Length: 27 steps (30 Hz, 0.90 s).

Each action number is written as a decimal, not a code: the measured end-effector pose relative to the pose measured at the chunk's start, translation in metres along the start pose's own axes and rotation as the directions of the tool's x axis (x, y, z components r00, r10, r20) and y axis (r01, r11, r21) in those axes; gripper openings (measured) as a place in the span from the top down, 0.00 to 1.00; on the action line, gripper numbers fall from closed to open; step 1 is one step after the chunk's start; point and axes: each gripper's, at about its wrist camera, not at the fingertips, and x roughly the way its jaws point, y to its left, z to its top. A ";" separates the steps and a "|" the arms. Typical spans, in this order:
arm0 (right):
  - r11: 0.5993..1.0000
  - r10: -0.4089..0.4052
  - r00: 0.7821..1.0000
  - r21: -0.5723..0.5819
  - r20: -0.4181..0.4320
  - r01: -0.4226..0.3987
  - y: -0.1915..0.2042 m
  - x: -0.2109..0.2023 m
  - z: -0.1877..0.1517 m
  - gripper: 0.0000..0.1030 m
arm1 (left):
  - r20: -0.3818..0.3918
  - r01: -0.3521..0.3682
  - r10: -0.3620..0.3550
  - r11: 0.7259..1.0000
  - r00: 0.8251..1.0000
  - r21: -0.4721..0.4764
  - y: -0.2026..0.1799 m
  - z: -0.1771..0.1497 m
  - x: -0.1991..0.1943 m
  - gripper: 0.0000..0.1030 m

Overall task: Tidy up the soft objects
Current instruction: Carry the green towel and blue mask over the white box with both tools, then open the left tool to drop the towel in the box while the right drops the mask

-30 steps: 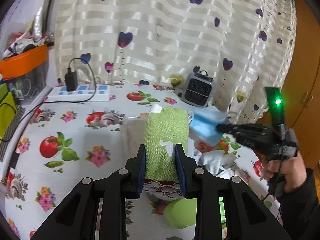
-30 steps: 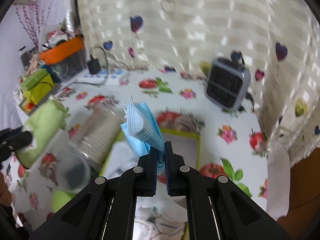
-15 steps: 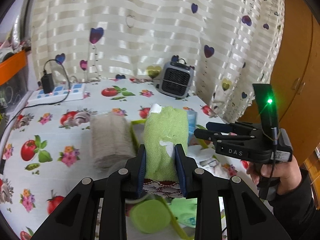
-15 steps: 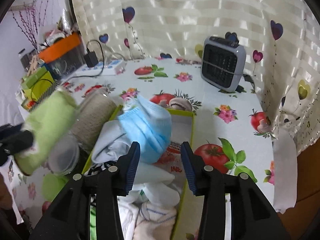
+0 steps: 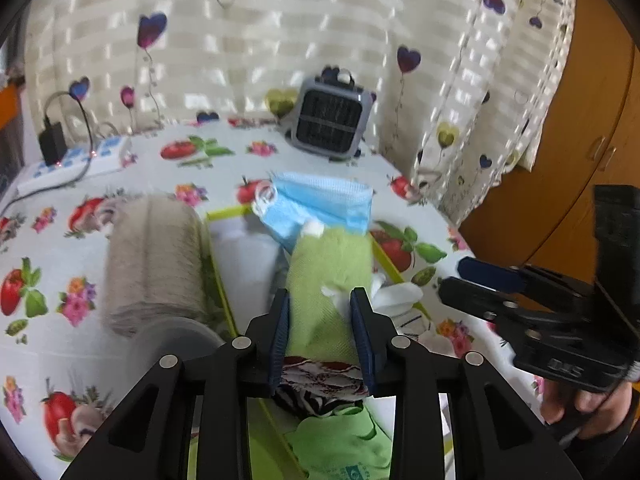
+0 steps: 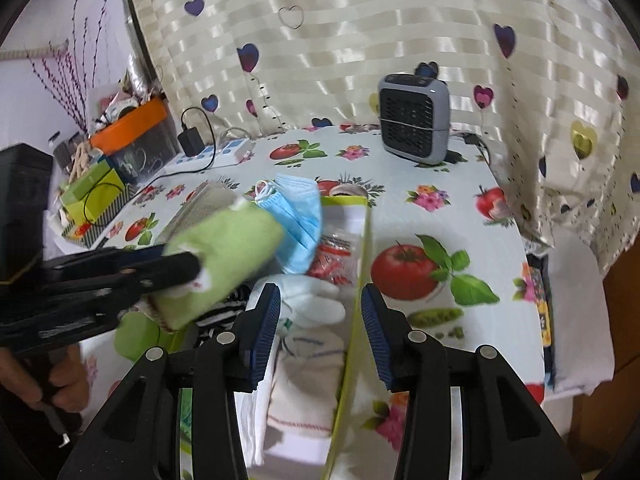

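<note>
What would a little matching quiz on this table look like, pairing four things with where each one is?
Things:
1. green cloth roll
2. blue face mask
3. small grey fan heater
4. black charger

Places:
A. plugged into the power strip on the table's far left
B. lying at the far end of the yellow-green box
C. between the fingers of the left hand-held gripper
D. standing at the back of the table, by the curtain

Pairs: 1-C, 2-B, 3-D, 4-A
</note>
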 end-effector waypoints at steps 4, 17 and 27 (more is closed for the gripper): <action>1.000 0.012 1.000 0.023 0.008 -0.012 -0.003 -0.005 -0.008 0.58 | -0.042 -0.011 0.011 1.000 0.999 -0.002 0.000 -0.004 0.013 0.69; 0.998 0.057 0.998 0.015 0.023 -0.057 0.020 -0.017 -0.030 0.58 | 0.000 -0.026 0.026 0.998 1.000 0.049 -0.013 -0.011 -0.018 0.64; 0.998 0.070 0.997 0.009 0.028 -0.070 0.040 -0.032 -0.044 0.58 | 0.029 -0.036 0.035 0.998 0.999 0.056 -0.018 -0.022 -0.044 0.64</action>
